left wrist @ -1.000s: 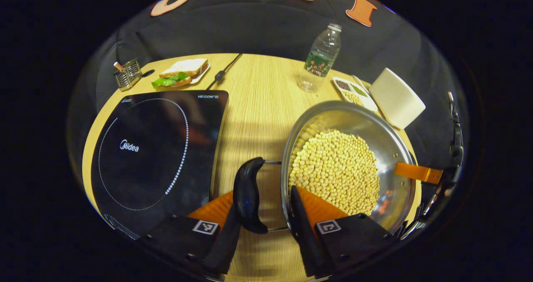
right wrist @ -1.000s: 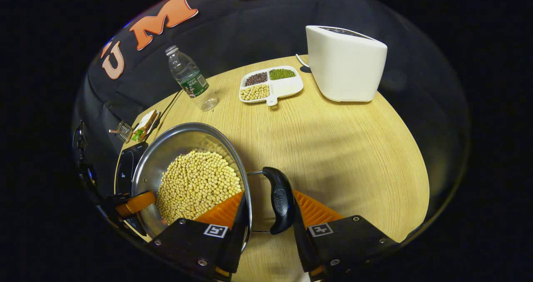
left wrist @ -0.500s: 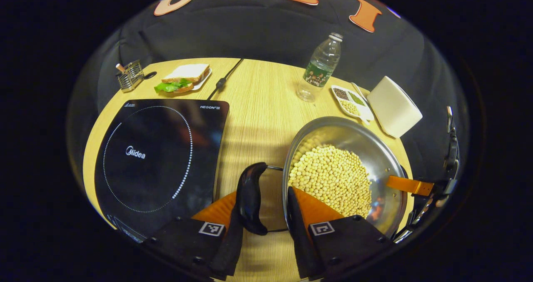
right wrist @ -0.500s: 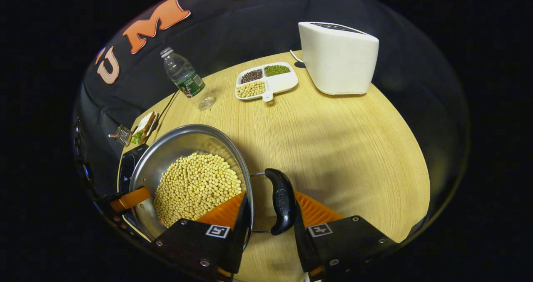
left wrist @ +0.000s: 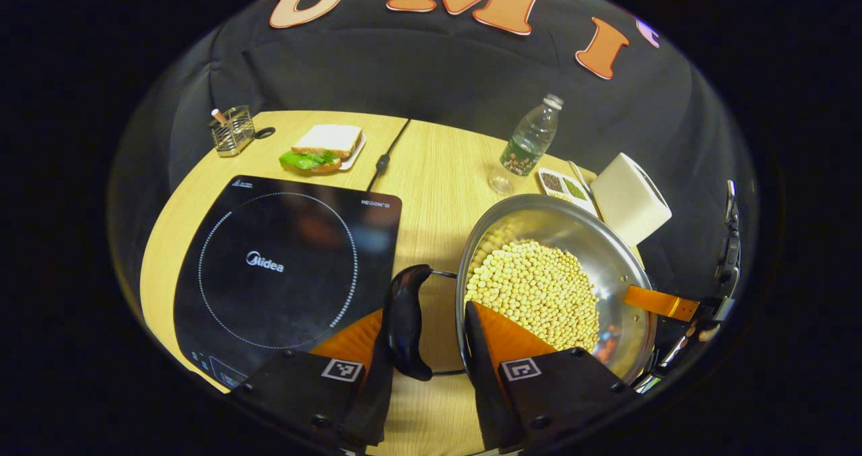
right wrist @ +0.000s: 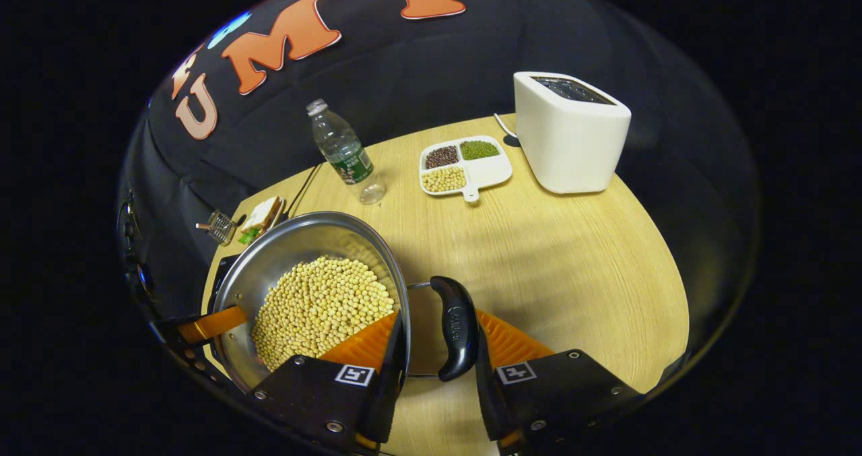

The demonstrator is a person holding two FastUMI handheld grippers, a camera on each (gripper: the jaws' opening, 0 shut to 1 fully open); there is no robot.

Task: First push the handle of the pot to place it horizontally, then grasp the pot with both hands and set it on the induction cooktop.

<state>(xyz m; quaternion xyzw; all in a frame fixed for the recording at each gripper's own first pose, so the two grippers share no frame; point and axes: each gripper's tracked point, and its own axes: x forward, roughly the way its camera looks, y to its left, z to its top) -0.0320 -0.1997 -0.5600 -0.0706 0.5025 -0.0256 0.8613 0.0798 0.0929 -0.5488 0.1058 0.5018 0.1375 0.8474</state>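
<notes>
Left gripper (left wrist: pixel 424 368): two black blocky finger mounts, each with a small square black-and-white marker tag on its top face. Fingers (left wrist: pixel 502 335) are orange, ribbed wedges edged in black. Round screw heads dot the mount corners.

Right gripper (right wrist: pixel 434 368): same build, with black mounts, one square marker tag per side, orange ribbed fingers (right wrist: pixel 367 341) with dark edging, and silver screw heads along the lower edges.

Seen farther off in the left gripper view, one orange finger of the right gripper shows as a flat strap-like bar on a dark body.

Shiny steel pot (left wrist: pixel 609 240), glossy black plastic handle (left wrist: pixel 404 321), matt wood-grain table (right wrist: pixel 559 254), glassy black cooktop (left wrist: pixel 289 267)
</notes>
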